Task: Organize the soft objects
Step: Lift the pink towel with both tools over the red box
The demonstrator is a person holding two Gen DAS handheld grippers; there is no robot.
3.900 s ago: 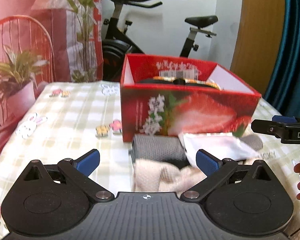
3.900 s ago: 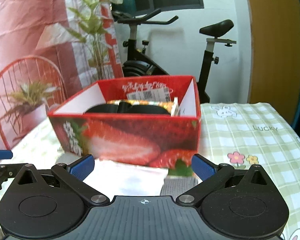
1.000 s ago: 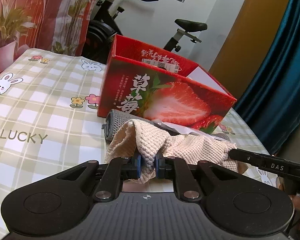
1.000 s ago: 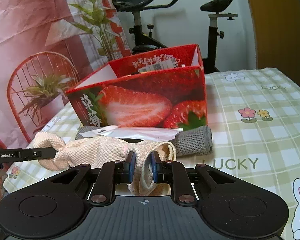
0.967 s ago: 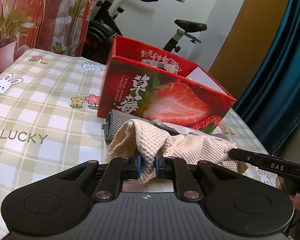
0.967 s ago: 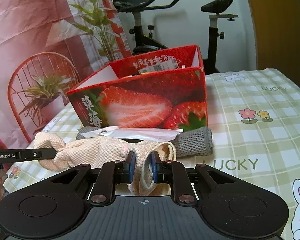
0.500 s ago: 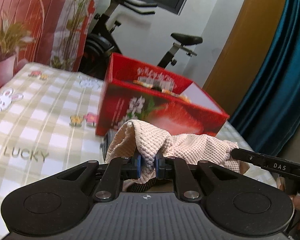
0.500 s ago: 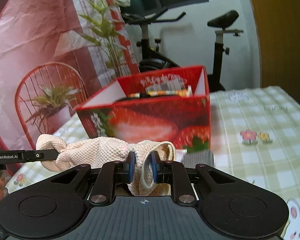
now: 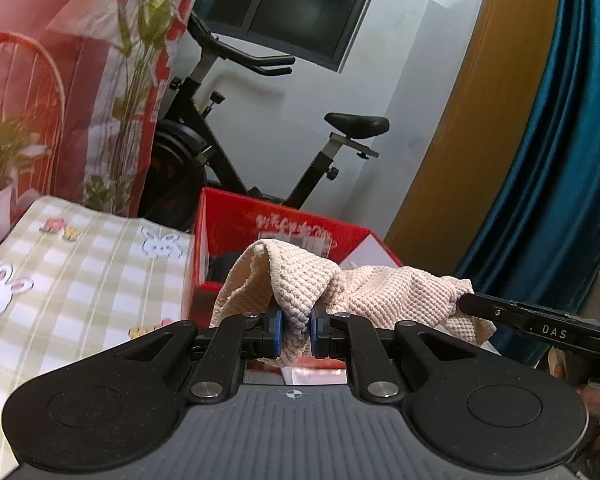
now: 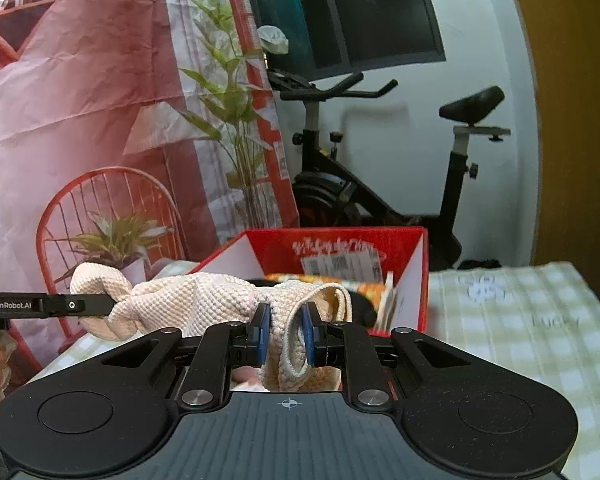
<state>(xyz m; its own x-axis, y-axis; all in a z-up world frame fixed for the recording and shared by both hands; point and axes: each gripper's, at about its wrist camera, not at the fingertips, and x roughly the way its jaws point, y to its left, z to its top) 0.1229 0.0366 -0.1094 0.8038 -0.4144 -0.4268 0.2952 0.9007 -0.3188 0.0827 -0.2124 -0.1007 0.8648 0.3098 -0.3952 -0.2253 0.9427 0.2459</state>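
A cream knitted cloth (image 9: pixel 380 292) hangs stretched between both grippers, lifted above the table in front of the red strawberry box (image 9: pixel 236 220). My left gripper (image 9: pixel 294 330) is shut on one end of the cloth. My right gripper (image 10: pixel 286 334) is shut on the other end of the cloth (image 10: pixel 204 300). The right gripper's finger also shows in the left wrist view (image 9: pixel 532 320), and the left gripper's finger shows in the right wrist view (image 10: pixel 48 305). The open box (image 10: pixel 416 280) holds dark items and an orange packet (image 10: pixel 364 286).
A green checked tablecloth (image 9: pixel 80 280) with rabbit prints covers the table. An exercise bike (image 10: pixel 380 184) stands behind the box. A potted plant (image 10: pixel 112 240) and a red chair are at the left. A blue curtain (image 9: pixel 560 160) hangs at the right.
Both grippers closed on the cream cloth and have raised it off the table to box-rim height. The grey and white cloths have dropped out of view below.
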